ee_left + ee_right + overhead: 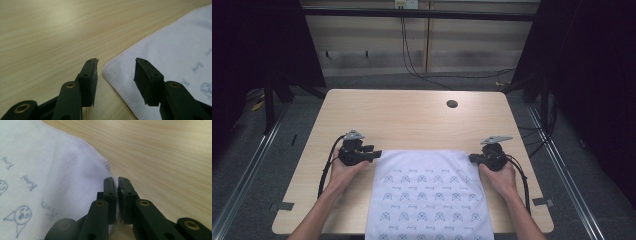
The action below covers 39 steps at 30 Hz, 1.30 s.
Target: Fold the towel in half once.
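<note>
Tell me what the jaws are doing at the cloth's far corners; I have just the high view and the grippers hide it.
Observer: The right gripper is shut on the cloth, with the corner's hem pinched between its pads.
Operator: Now report the left one.
Observer: The left gripper is open. The cloth's corner lies on the table between its jaws, and neither pad touches it.
Operator: Describe the cloth at the right grip.
Observer: It bunches up into a small ridge running to the pinched corner, lifted slightly off the wood.
</note>
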{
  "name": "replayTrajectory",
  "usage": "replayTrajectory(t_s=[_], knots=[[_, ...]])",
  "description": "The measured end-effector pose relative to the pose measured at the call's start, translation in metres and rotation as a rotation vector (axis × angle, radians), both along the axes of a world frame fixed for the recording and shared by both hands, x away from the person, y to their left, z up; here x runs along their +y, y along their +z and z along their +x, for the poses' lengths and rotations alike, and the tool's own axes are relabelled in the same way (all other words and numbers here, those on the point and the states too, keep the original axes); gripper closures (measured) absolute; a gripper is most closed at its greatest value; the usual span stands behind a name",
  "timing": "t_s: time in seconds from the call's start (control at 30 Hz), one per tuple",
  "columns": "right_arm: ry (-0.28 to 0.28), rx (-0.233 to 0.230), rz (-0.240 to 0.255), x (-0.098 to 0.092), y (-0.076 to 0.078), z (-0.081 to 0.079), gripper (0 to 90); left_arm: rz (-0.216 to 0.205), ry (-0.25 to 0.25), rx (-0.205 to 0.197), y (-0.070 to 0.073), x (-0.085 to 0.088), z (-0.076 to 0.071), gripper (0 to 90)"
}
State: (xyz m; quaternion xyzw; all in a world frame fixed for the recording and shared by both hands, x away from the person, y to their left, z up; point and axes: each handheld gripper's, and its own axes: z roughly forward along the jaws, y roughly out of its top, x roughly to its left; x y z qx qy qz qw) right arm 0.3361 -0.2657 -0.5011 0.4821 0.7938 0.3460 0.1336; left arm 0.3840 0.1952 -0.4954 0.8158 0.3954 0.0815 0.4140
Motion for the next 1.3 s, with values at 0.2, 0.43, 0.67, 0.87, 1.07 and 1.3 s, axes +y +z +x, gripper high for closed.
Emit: replayTrajectory(t_s=[0.2,0.43,0.67,0.87,1.07,1.3], knots=[[-0.001,-0.006,-0.004,0.001,0.0,-0.001,85.3,0.076,-0.015,-0.016,-0.009,-0.011,0.0,53.3],[-0.007,-0.005,0.002,0.001,-0.001,-0.001,85.9,0.126,-0.102,-0.077,-0.009,-0.021,-0.007,79.6],[0.026,0.016,0.037,0.004,0.002,-0.003,87.1,0.058,-0.087,-0.006,-0.01,-0.016,-0.003,87.2],[0.027,-0.011,0.213,-0.01,0.021,-0.004,87.4,-0.134,-0.084,0.013,0.012,0.005,0.002,87.4],[0.042,-0.055,0.23,-0.015,0.053,0.0,87.7,-0.123,-0.083,-0.045,0.051,0.008,0.009,87.4],[0.051,-0.145,0.276,-0.016,0.099,0.009,88.1,-0.131,-0.064,-0.122,0.091,0.013,0.017,87.4]])
